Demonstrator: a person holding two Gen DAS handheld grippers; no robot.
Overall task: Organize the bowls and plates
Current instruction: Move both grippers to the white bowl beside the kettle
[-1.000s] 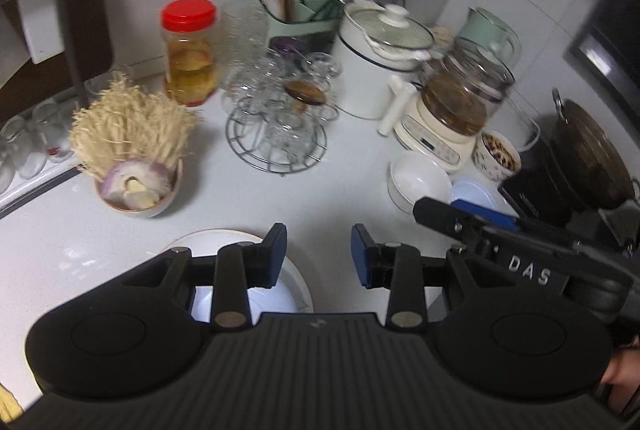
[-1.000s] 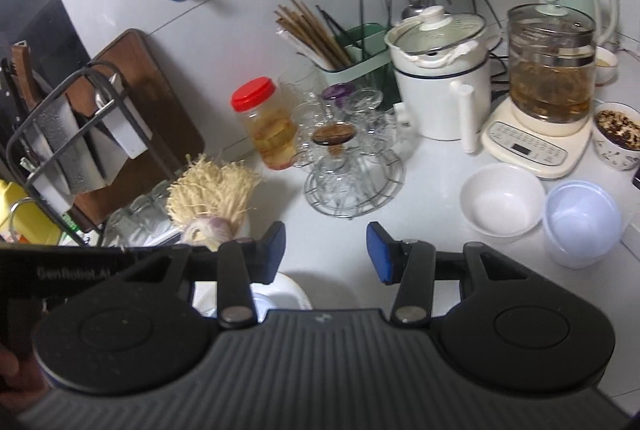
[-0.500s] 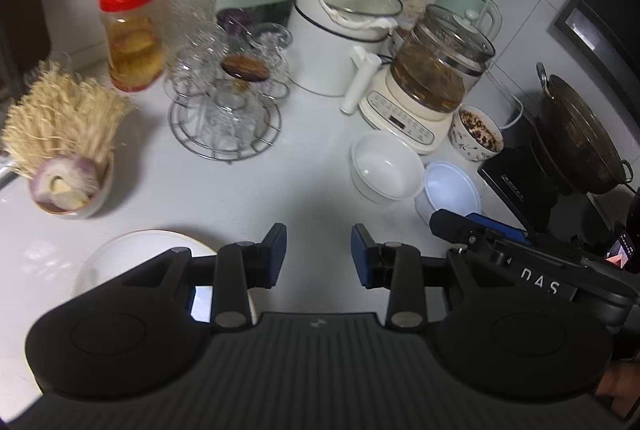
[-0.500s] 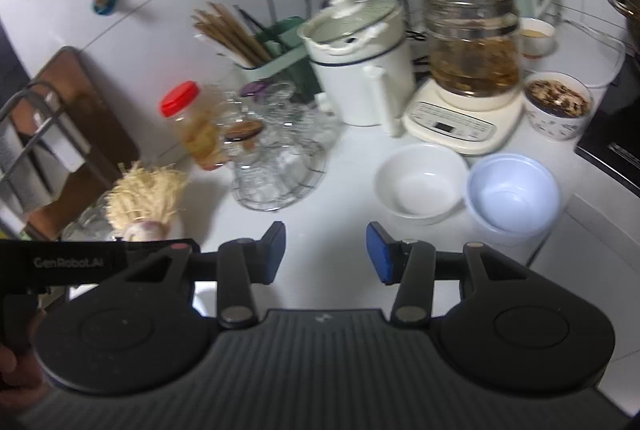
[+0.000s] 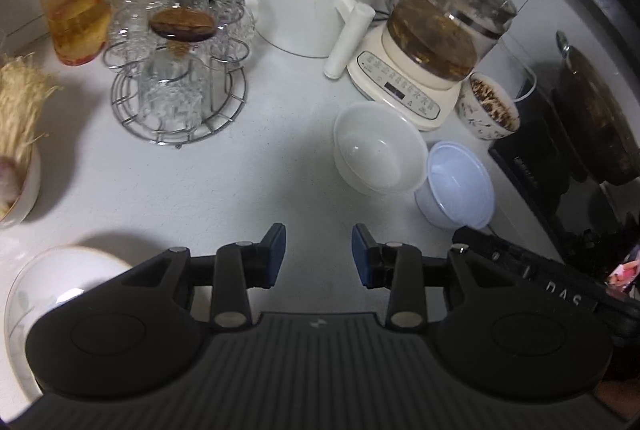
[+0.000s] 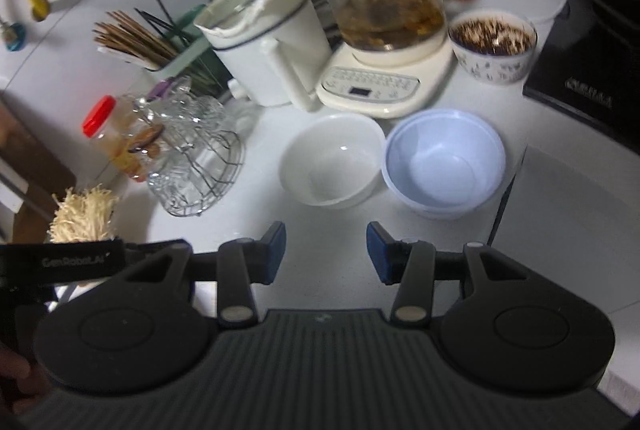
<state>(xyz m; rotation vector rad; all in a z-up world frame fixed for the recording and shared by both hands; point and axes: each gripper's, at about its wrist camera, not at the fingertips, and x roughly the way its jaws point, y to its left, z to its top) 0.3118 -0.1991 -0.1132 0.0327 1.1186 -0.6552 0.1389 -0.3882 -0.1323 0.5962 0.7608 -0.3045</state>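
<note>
Here both the left gripper (image 5: 319,254) and right gripper (image 6: 326,252) hover with jaws apart, holding nothing. Ahead, a round white ceramic bowl (image 6: 331,160) sits just beside a pale blue plastic bowl (image 6: 444,162).

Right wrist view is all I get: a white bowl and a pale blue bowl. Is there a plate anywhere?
Observer: Yes, a white plate lies on the counter, low on the left of the left wrist view, partly hidden by the left gripper.
Operator: Is that gripper holding anything?
Observer: No, its jaws stand open with nothing between them.
Operator: What is nearest the plate?
Observer: A bowl holding the enoki mushrooms, just beyond it at the left edge.
</note>
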